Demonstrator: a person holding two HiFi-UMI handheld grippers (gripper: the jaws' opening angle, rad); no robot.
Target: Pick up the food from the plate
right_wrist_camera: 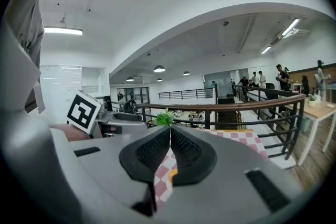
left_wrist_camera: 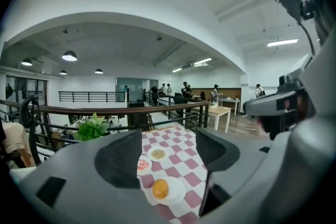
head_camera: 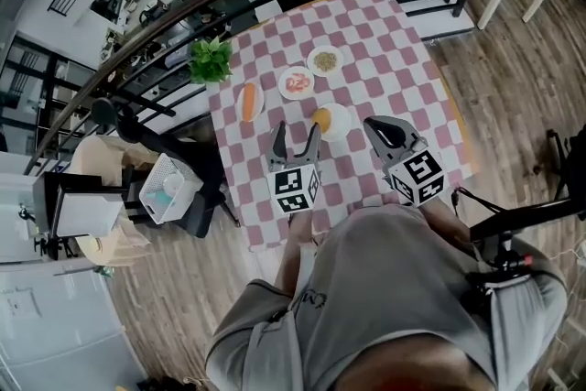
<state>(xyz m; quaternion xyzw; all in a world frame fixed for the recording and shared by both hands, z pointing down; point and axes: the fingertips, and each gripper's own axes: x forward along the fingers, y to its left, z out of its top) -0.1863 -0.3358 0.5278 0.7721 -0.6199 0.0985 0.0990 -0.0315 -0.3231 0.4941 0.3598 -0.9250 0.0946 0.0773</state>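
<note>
- Table (head_camera: 412, 78), pink-and-white checked cloth, upper centre.
- Left plate (head_camera: 259, 101): long orange food (head_camera: 247, 102).
- Middle plate (head_camera: 283, 78): pink food (head_camera: 297, 83).
- Upper plate (head_camera: 337, 55): grainy food (head_camera: 325, 61).
- Lower plate (head_camera: 344, 124): round orange food (head_camera: 321, 117).
- Green plant (head_camera: 211, 59) at upper-left edge.

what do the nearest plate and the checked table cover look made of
The nearest plate looks like ceramic or melamine: smooth, plain white, evenly lit surface. The checked cover looks like cloth or vinyl: a pink-and-white print that hangs past the table edge; its weave is too small to tell.

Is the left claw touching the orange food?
Apart. The left gripper view shows the open left claw with the orange food ahead on its plate, clear of both sides.
</note>
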